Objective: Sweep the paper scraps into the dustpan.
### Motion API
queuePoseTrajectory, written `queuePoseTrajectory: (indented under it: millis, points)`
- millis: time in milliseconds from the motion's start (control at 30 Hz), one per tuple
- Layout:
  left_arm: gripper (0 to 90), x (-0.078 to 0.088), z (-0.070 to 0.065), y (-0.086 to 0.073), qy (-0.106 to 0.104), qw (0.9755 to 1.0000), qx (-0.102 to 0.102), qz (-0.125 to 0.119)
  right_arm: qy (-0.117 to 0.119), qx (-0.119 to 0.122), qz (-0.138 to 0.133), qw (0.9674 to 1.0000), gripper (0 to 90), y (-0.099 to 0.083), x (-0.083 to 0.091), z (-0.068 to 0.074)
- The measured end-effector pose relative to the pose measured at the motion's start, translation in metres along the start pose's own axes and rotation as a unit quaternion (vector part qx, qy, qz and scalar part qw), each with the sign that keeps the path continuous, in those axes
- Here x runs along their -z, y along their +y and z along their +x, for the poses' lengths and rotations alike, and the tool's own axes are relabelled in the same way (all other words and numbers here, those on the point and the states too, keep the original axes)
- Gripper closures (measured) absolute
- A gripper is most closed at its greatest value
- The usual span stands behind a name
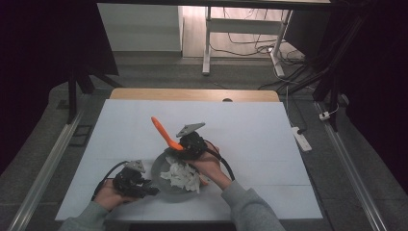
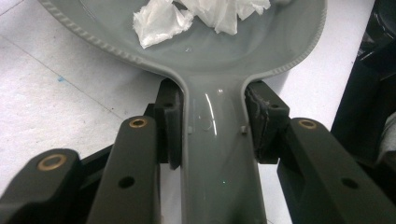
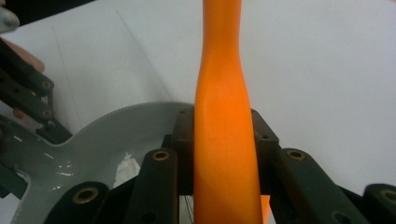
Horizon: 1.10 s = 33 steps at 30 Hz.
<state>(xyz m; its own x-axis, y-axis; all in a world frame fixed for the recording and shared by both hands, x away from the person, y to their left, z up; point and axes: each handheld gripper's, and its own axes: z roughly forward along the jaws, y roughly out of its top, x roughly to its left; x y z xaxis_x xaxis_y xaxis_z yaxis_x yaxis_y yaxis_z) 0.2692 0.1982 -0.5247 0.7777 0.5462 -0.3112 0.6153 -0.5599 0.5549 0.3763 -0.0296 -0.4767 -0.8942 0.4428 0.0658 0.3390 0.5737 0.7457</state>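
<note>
A grey pan (image 1: 161, 169) with a beaded rim sits at the near middle of the white table, holding crumpled white paper (image 1: 183, 176). My left gripper (image 1: 150, 190) is shut on the pan's handle (image 2: 218, 158), one pad on each side, with the paper (image 2: 161, 21) just beyond. My right gripper (image 1: 186, 146) hovers over the pan's far edge, shut on an orange utensil (image 1: 163, 132). The orange handle (image 3: 224, 116) slants up and away to the left between the jaws (image 3: 224, 135). The utensil's lower end is hidden behind the hand.
The pan's rim (image 3: 116, 122) curves below the right gripper, with the left gripper's fingers (image 3: 32, 95) at its far side. The white table top (image 1: 250, 130) spreads around. A wooden strip (image 1: 192, 94) edges the far side; table legs and cables lie on the floor beyond.
</note>
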Motion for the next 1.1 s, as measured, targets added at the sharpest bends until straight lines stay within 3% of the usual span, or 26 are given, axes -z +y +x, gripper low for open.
queuePoseTrajectory:
  millis: [267,733,1100]
  points:
    - [61.0,0.0,0.0,0.0,0.0,1.0,-0.001,0.001,-0.033,-0.017,-0.032,0.9988,70.2,0.0,0.023,-0.014]
    - [61.0,0.002,0.0,-0.004,-0.002,1.0,-0.004,0.001,-0.056,-0.019,-0.035,0.9976,70.2,-0.012,0.051,-0.025]
    - [61.1,0.004,-0.001,-0.005,-0.007,0.9999,-0.01,0.007,-0.092,-0.061,-0.028,0.9935,70.2,-0.044,0.088,-0.044]
